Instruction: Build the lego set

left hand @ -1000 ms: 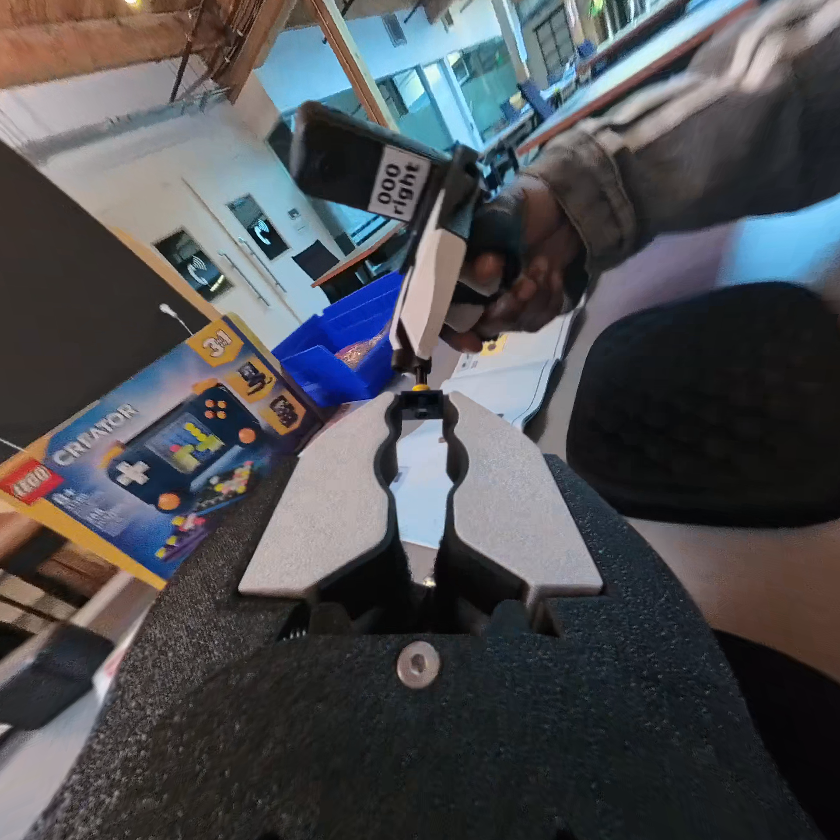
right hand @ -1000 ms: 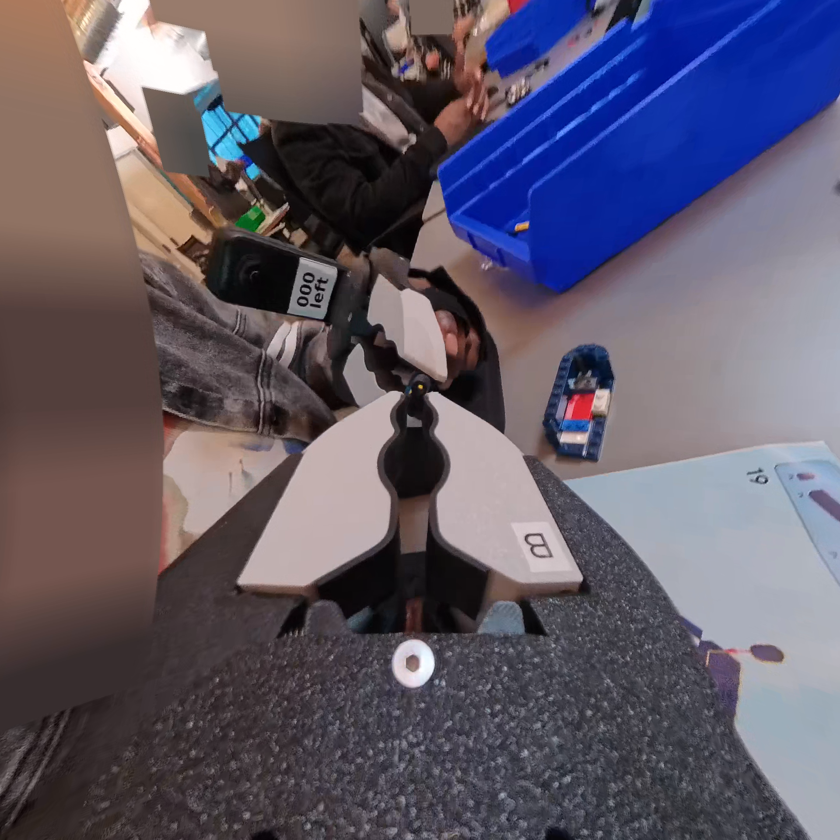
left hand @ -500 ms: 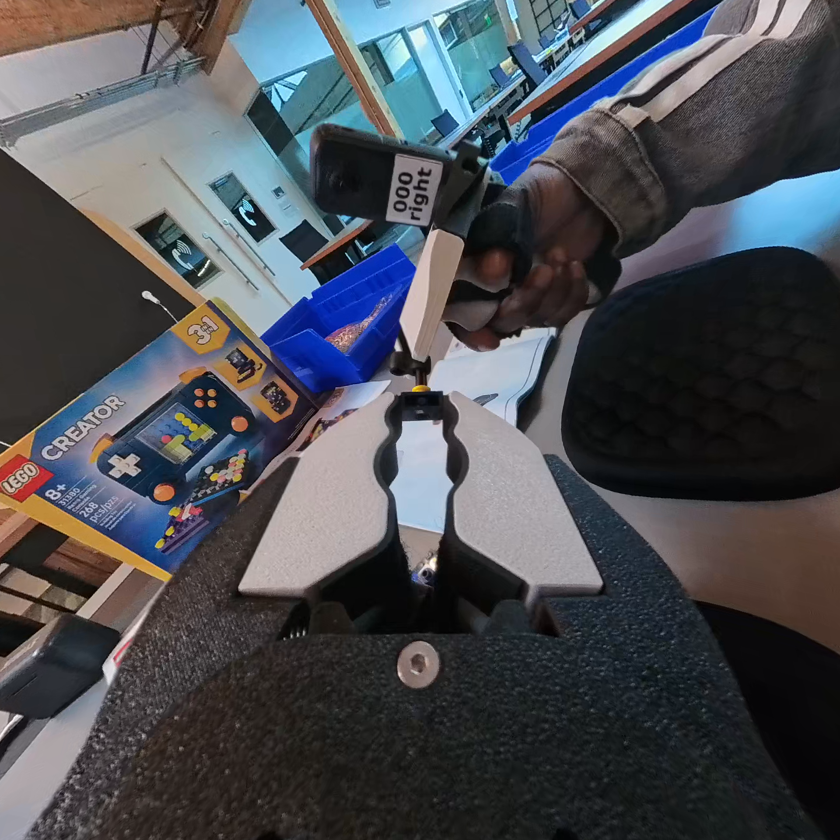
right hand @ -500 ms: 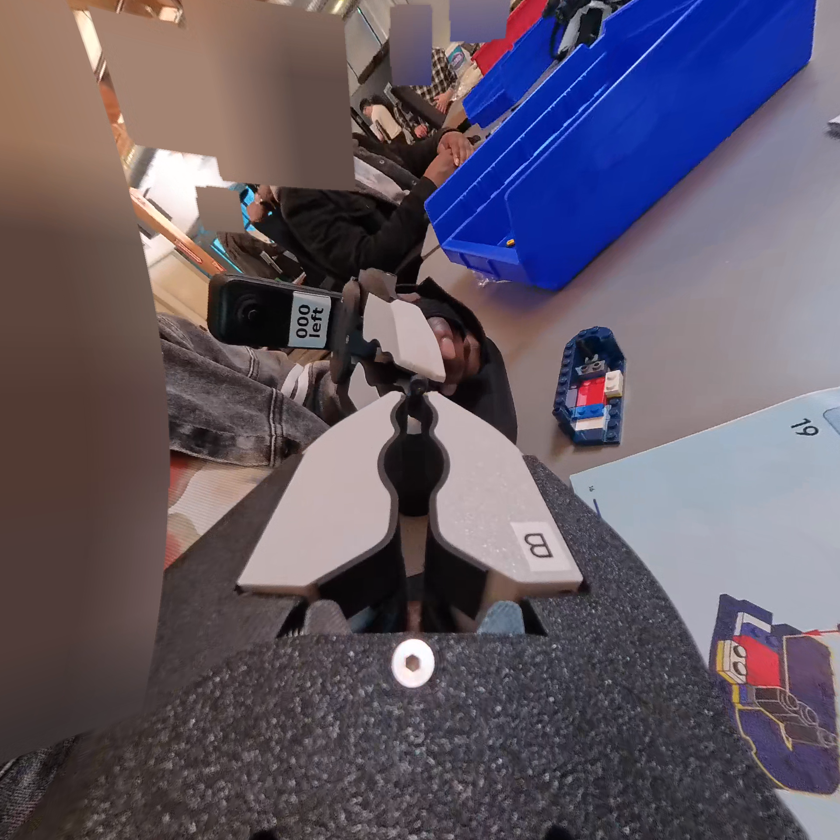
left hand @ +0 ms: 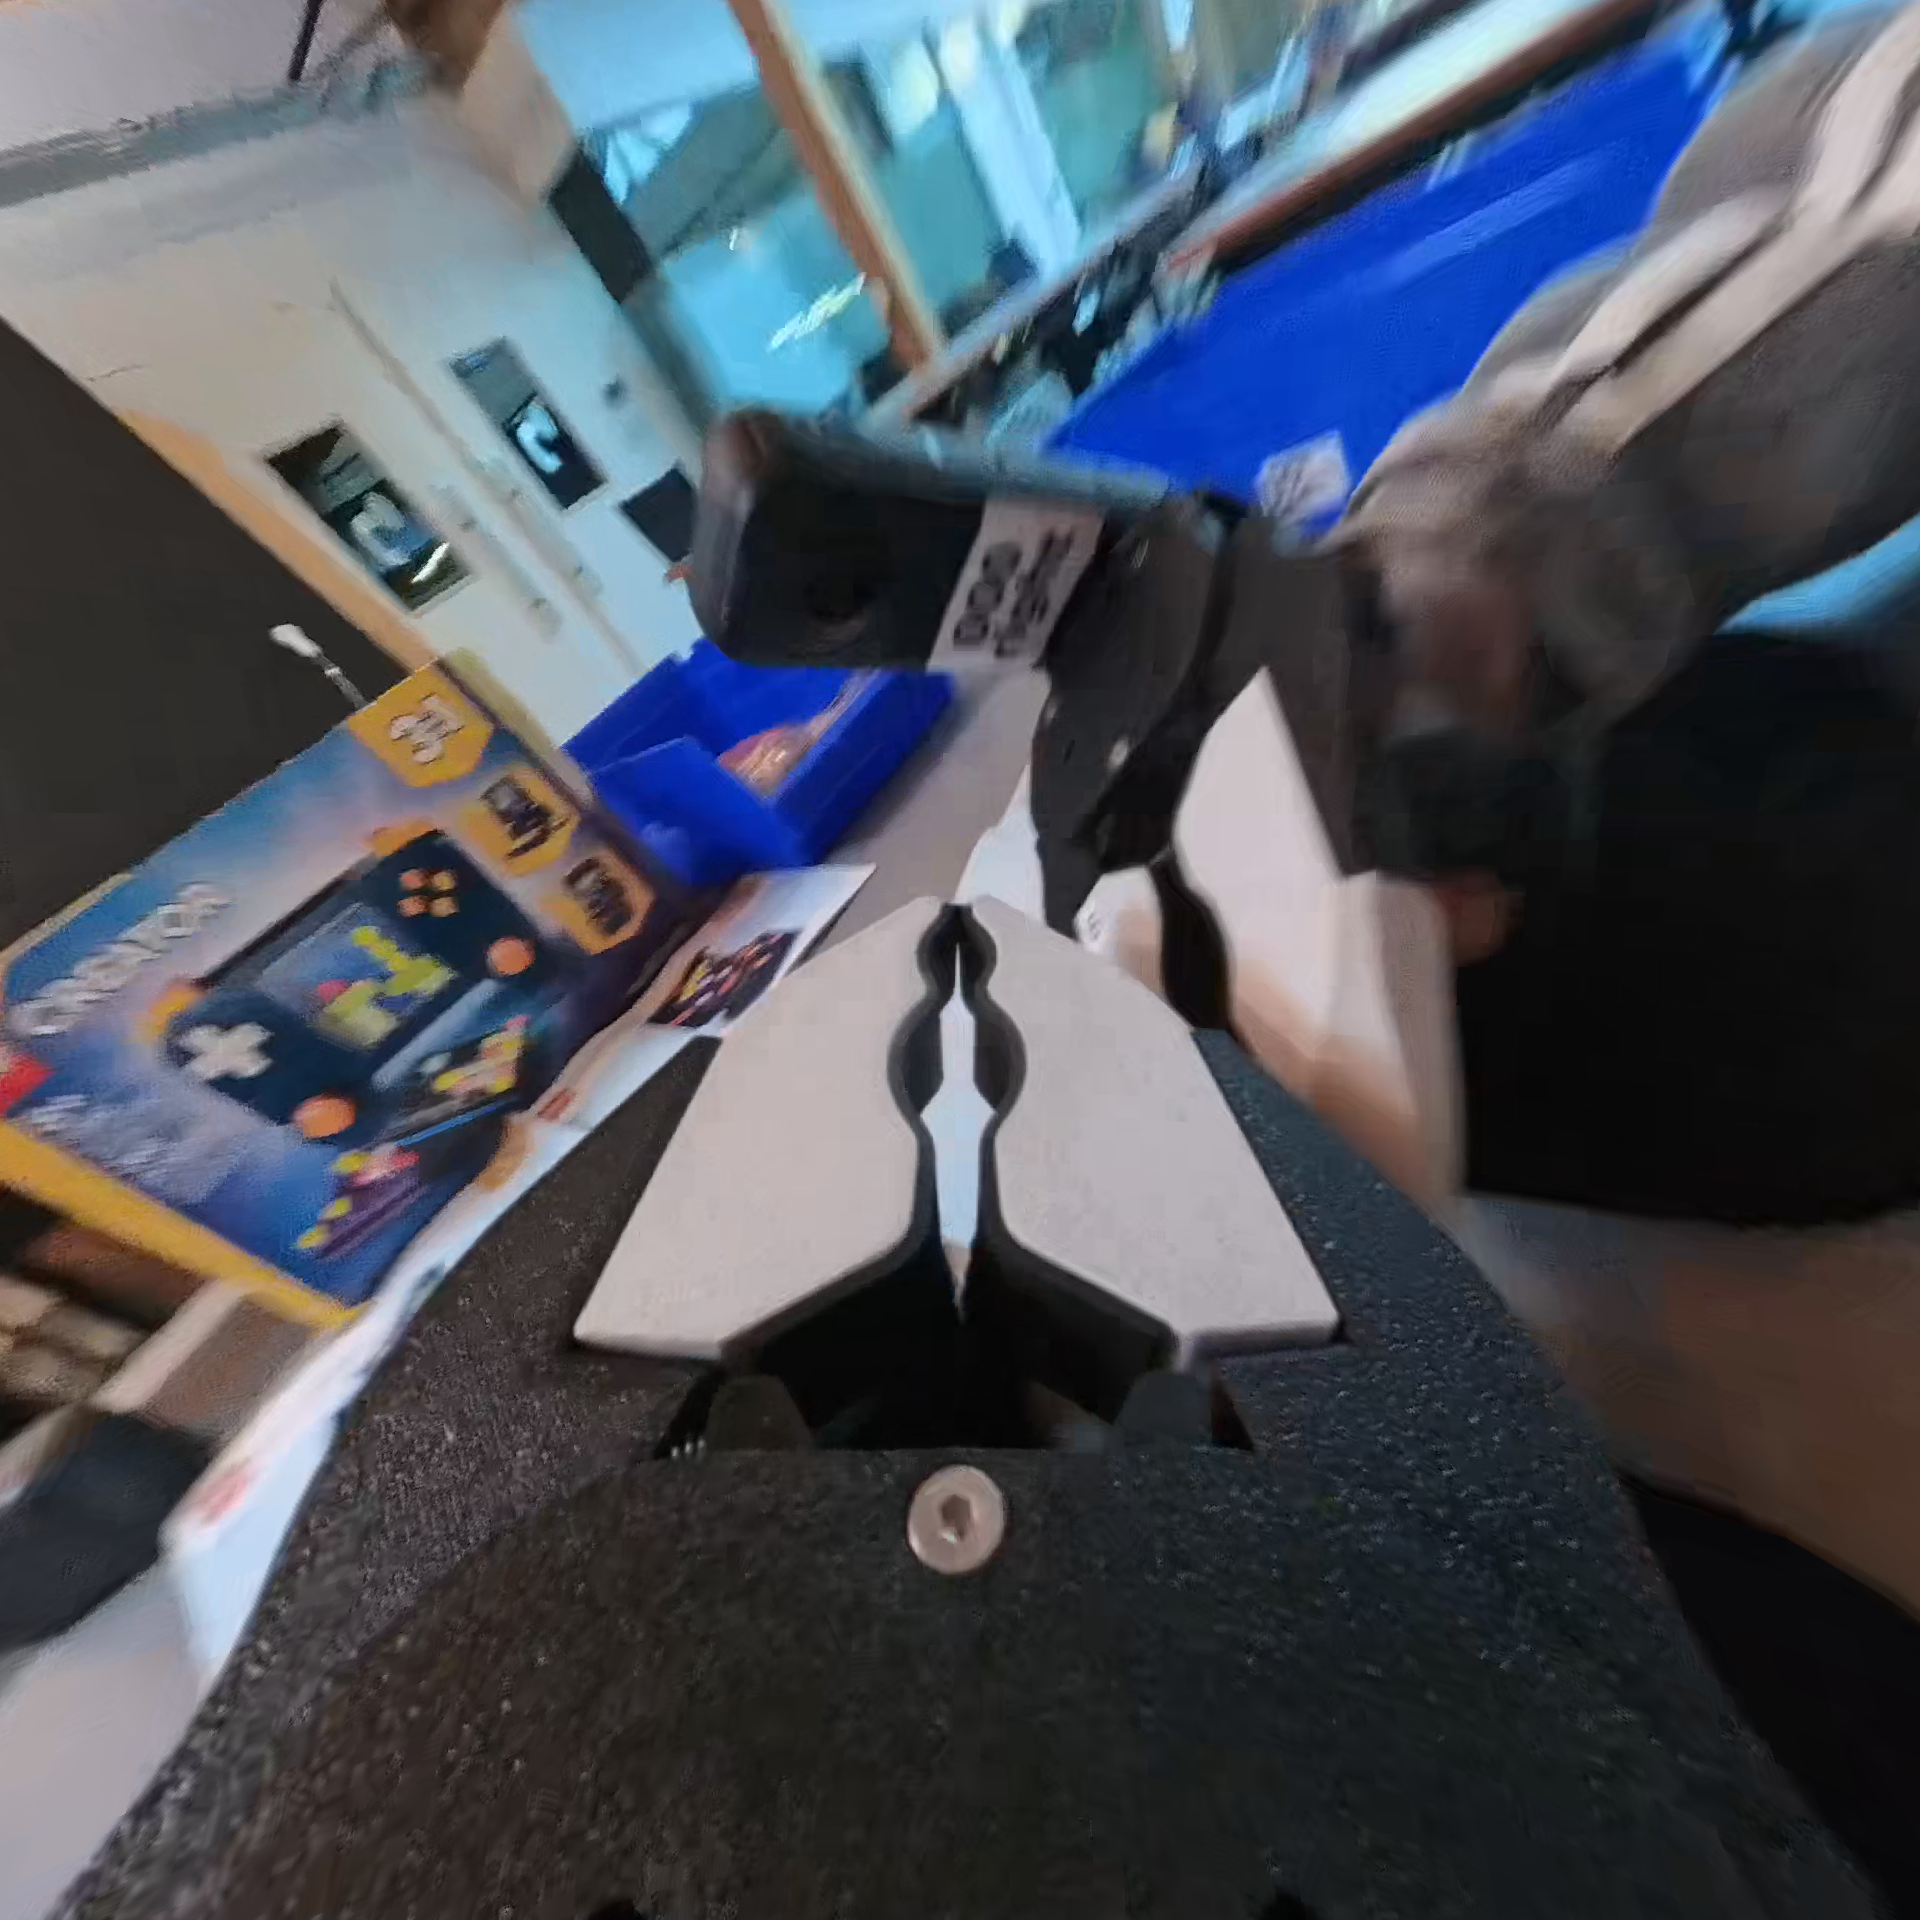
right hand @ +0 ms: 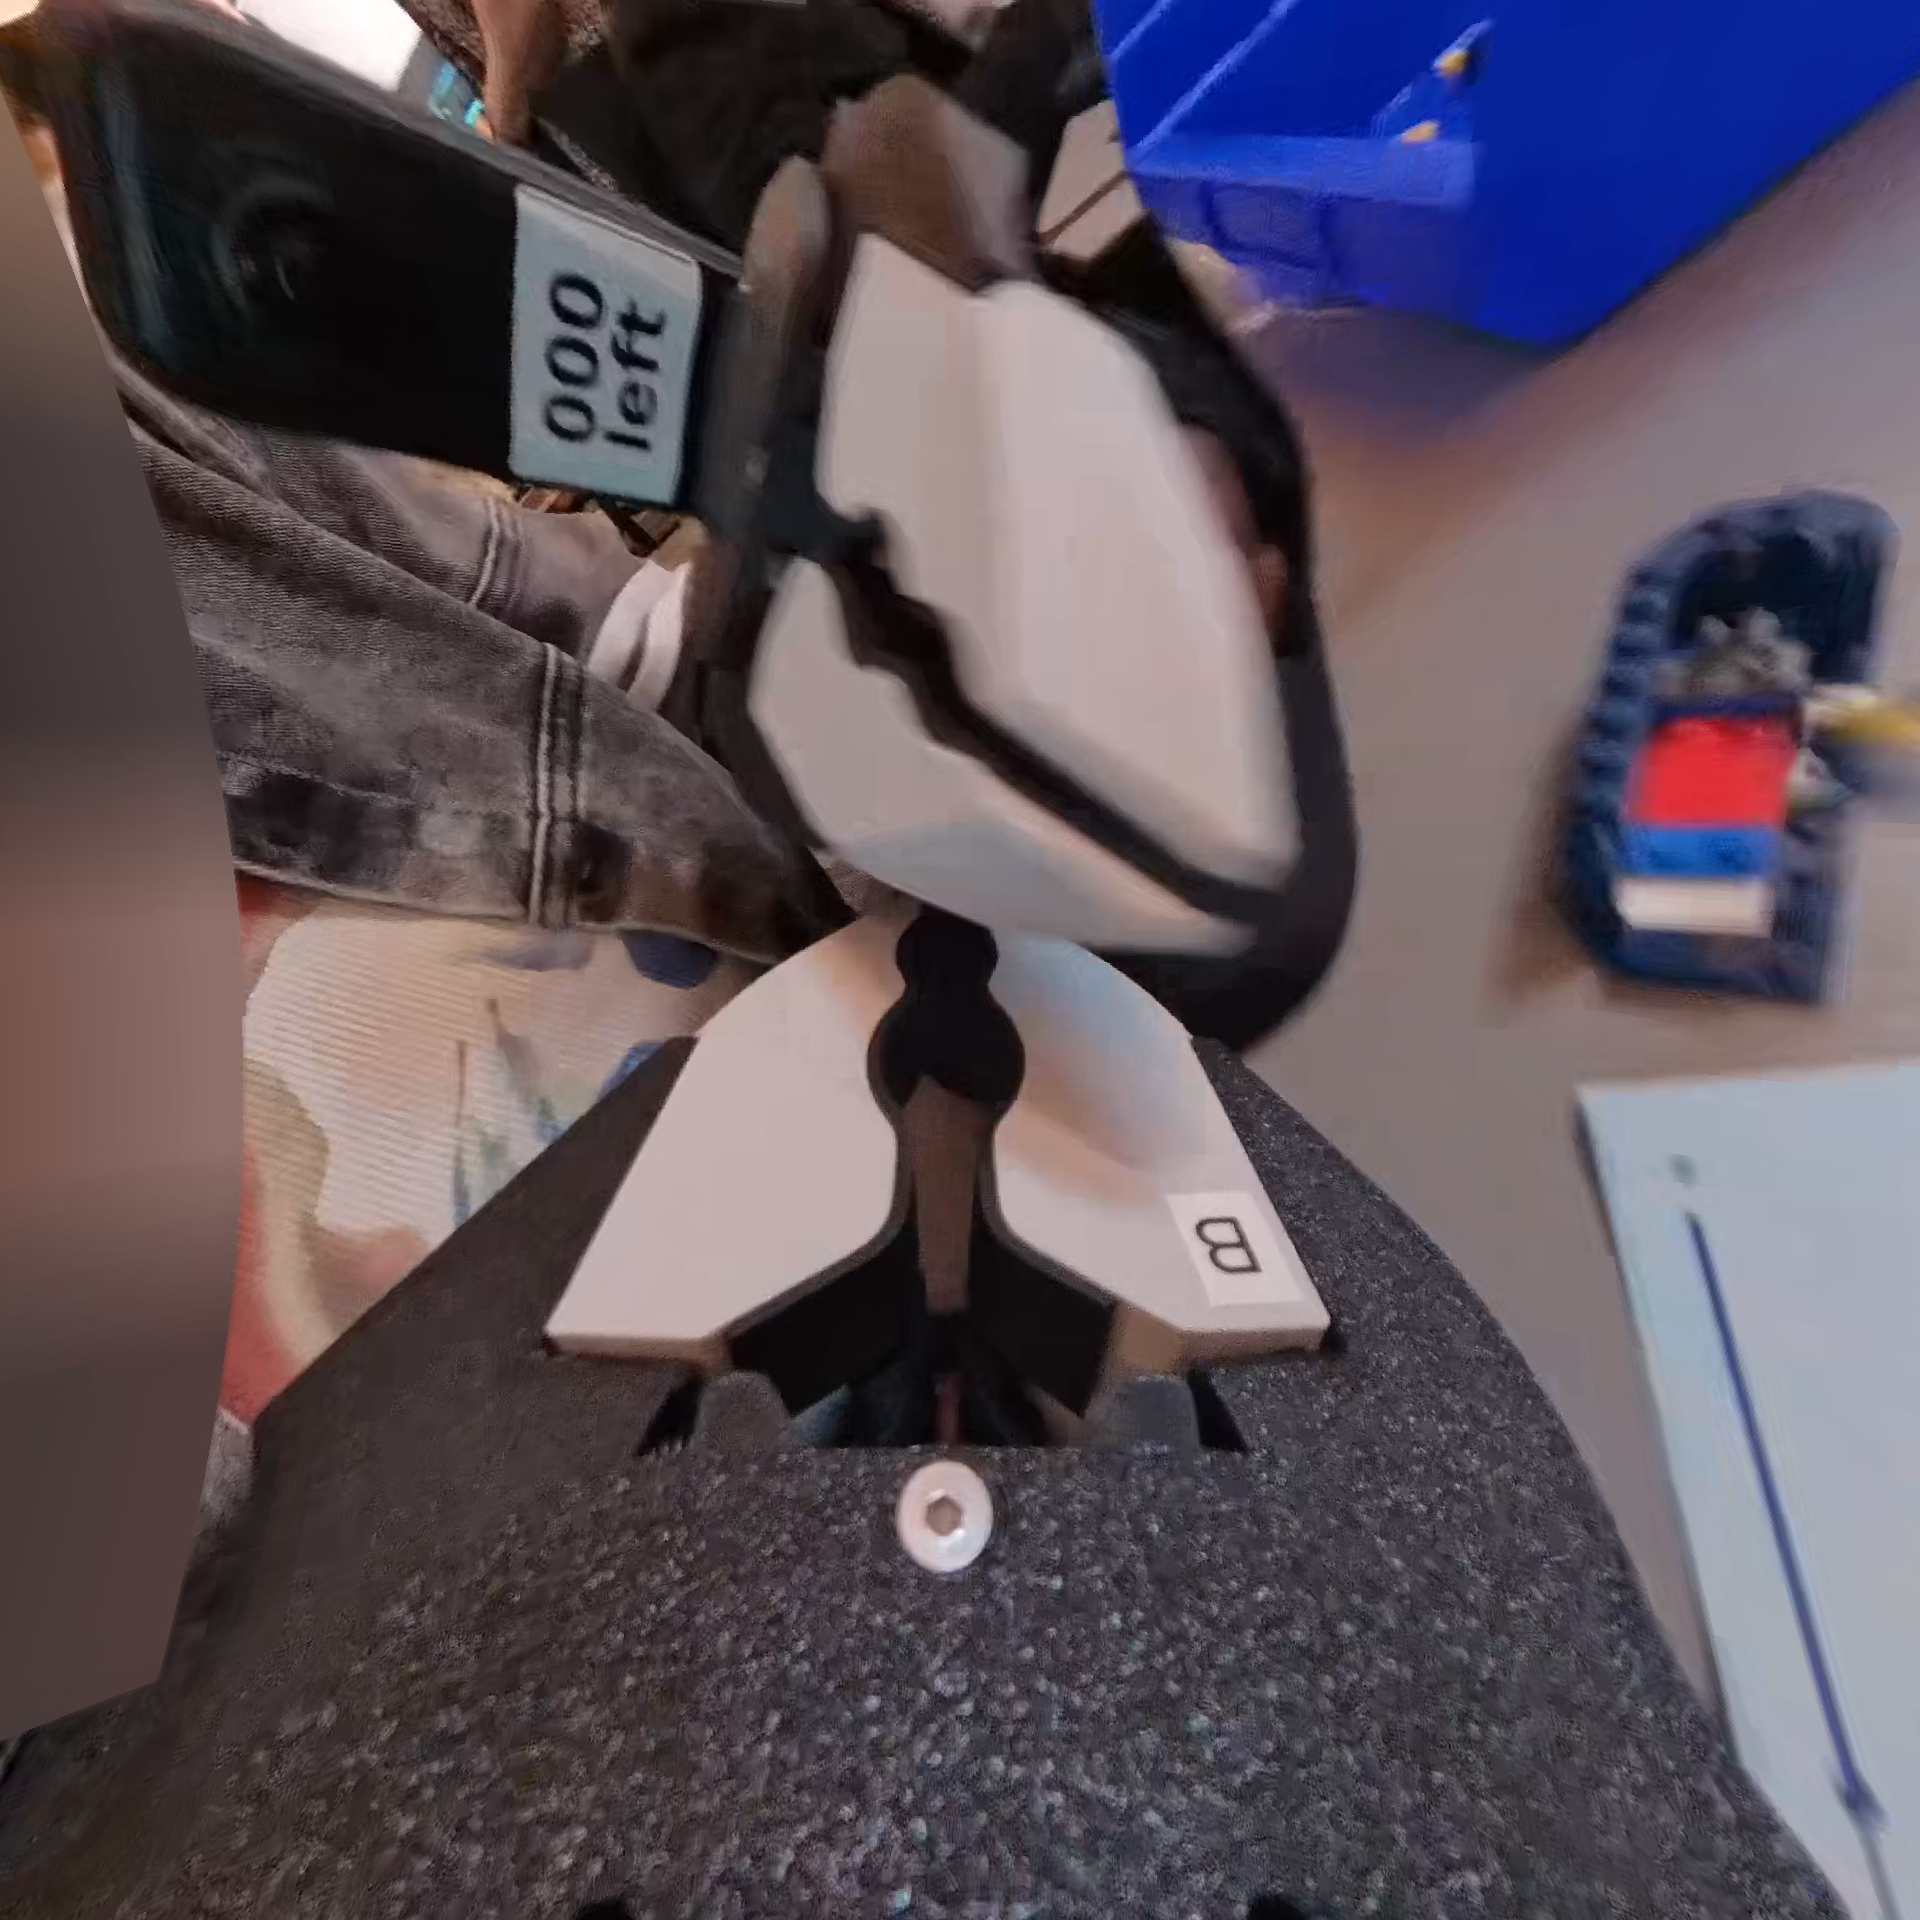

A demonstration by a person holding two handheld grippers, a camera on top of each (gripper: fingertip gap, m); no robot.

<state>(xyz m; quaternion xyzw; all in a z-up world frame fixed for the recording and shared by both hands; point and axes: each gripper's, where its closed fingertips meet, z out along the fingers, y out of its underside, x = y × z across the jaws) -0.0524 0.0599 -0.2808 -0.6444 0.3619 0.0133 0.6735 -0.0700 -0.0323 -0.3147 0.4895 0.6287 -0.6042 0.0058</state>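
On the grey desk (right hand: 1621, 436), well to the right of both tools, lay a small dark-blue brick boat (right hand: 1725, 758) with red, blue and white pieces inside, and nearer the camera a pale blue instruction booklet (right hand: 1766, 1351) reached the frame's edge. A blue bin (right hand: 1455, 156) stood beyond the boat. The left tool (left hand: 958, 920) had its two pale fingers brought together at the tips, with only the narrow wavy slot behind them showing the desk through it; nothing lay between the tips. Seen from the other side, it hung close in front of the right tool, its fingers meeting along a dark zigzag seam, and a grey denim sleeve (right hand: 416, 665) ran behind it. The right tool (right hand: 945, 940) had its fingers nearly together, the slot between them dark; motion blur and the left tool just above hid whether any small piece sat at the tips, so I cannot tell. In the left wrist view a hand (left hand: 1475, 665) gripped the right tool's black body, badly smeared. To the left leaned a colourful toy box (left hand: 312, 997), a printed leaflet (left hand: 748, 966) lay just ahead of it, and smaller blue bins (left hand: 727, 769) stood behind.
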